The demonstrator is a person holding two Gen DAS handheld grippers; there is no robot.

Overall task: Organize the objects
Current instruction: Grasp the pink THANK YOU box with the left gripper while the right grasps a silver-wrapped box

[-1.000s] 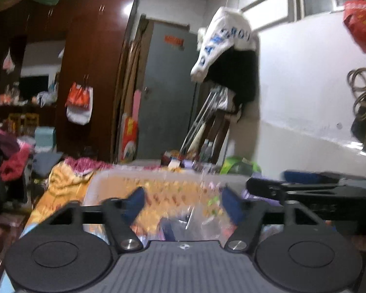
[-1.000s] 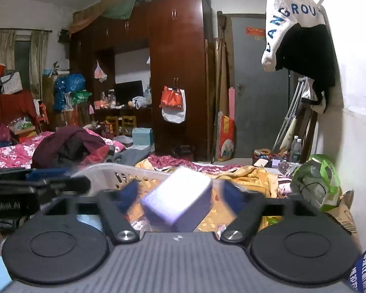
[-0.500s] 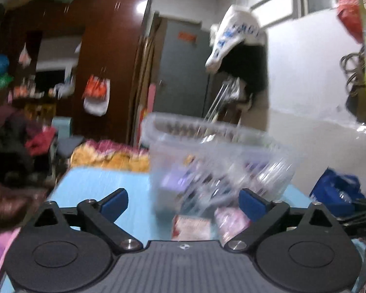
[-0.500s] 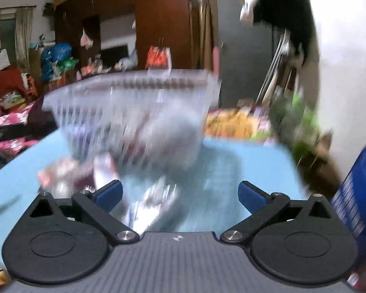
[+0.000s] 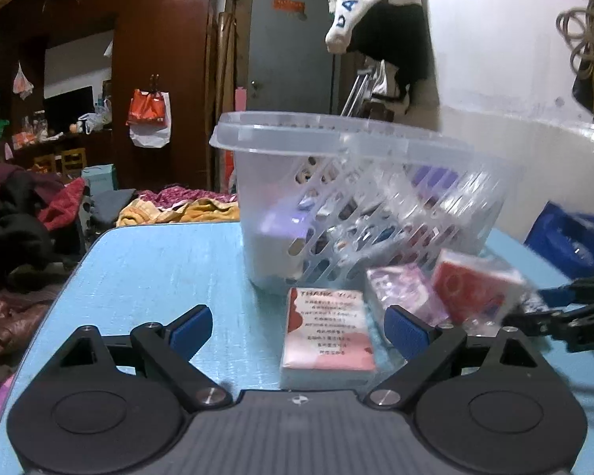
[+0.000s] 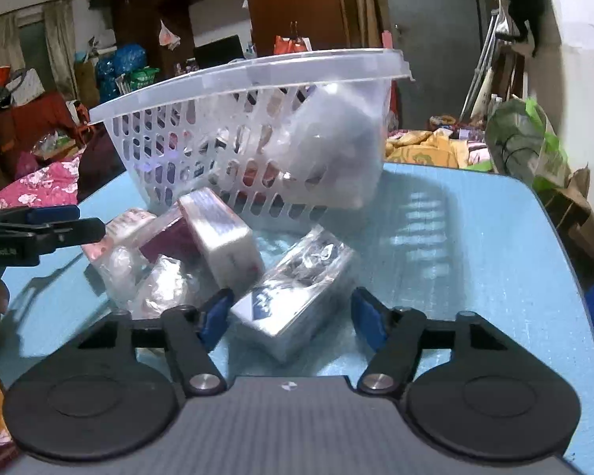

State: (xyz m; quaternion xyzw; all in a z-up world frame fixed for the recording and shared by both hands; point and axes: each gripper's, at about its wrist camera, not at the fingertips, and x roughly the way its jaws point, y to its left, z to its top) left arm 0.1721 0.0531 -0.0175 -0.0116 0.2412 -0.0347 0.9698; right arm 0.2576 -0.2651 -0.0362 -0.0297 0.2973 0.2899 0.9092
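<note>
On the blue bench [image 5: 158, 261], mid-frame in both views, the white slotted basket [image 5: 360, 182] now sits tilted with packets strewn in front of it; a second ago both grippers were up over the basket, the right gripper [image 6: 291, 312] pinching a white packet, half a second ago all was motion blur. Now both are low at bench level with nothing between the jaws, so the held packet has been let go and, judging by the spill, sorting starts over from the bench. Left gripper [image 5: 299, 326]: jaws spread wide, empty, straddling the pink "thank you" packet [image 5: 328, 332] lying flat at lower centre. Right gripper: jaws spread, empty, the silver-blue packet [image 6: 297, 297] lying between them, not pinched. Count, right view: one basket, at least five loose packets on the bench: silver-blue, white-wrapped one [image 6: 221, 237] leaning on the heap, a maroon one, a pink one at left, a clear crinkly one [image 6: 158, 285]. Left view shows three clearly: pink, purple-patterned [image 5: 408, 297], red-faced [image 5: 475, 289]. More packets remain inside the basket; number unclear through slots.
</note>
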